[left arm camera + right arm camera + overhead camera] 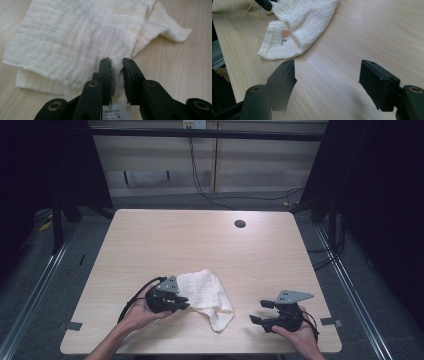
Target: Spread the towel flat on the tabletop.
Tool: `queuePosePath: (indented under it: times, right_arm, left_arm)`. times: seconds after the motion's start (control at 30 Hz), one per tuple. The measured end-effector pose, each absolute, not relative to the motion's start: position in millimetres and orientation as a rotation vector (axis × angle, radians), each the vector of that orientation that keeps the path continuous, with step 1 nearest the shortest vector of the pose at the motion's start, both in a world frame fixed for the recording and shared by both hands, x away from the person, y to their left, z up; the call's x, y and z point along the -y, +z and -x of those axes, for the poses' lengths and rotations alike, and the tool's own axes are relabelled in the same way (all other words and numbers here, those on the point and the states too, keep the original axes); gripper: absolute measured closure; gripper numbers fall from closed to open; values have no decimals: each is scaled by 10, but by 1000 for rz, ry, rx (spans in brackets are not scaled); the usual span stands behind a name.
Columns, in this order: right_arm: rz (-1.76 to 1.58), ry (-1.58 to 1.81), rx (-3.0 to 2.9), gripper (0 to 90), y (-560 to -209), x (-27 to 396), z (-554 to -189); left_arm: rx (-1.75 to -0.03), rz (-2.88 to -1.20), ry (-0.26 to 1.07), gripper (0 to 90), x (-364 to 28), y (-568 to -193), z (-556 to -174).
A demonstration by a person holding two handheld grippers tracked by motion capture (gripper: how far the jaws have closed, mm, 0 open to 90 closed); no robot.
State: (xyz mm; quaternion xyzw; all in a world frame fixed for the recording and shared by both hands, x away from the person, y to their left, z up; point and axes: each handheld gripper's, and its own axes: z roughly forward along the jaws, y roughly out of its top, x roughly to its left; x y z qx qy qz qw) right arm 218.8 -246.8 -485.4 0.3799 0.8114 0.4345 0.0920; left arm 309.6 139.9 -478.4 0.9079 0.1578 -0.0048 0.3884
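1. Cloth: a white muslin cloth [206, 295] lies crumpled on the wooden table [200, 240], near edge, left of centre.
2. Your left gripper [175, 301] sits at the cloth's left edge. In the left gripper view its jaws stand narrow, pinching a bunched fold of the cloth [75, 37]; a printed care label [112, 110] shows below the pads.
3. Your right gripper [261, 312] hovers to the right of the cloth, apart from it, jaws wide with nothing between.
4. Key relation: the cloth's loose near corner points toward your right gripper, lying left of and beyond its fingers [282, 82]. Judged, the right hand reaches left for it.
5. View difference: the right gripper view alone shows a small tulip print [284, 35] on that folded corner; the high view gives the gap between both hands.
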Motion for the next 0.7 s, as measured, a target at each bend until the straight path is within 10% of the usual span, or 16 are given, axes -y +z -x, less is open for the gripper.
queuePosePath:
  times: [0.7]
  right_arm:
    - [-1107, 1296, -2424, 287, -4857, 2430, -2185]
  left_arm:
    - [-414, -2216, -68, 844, -1424, -4616, -3147]
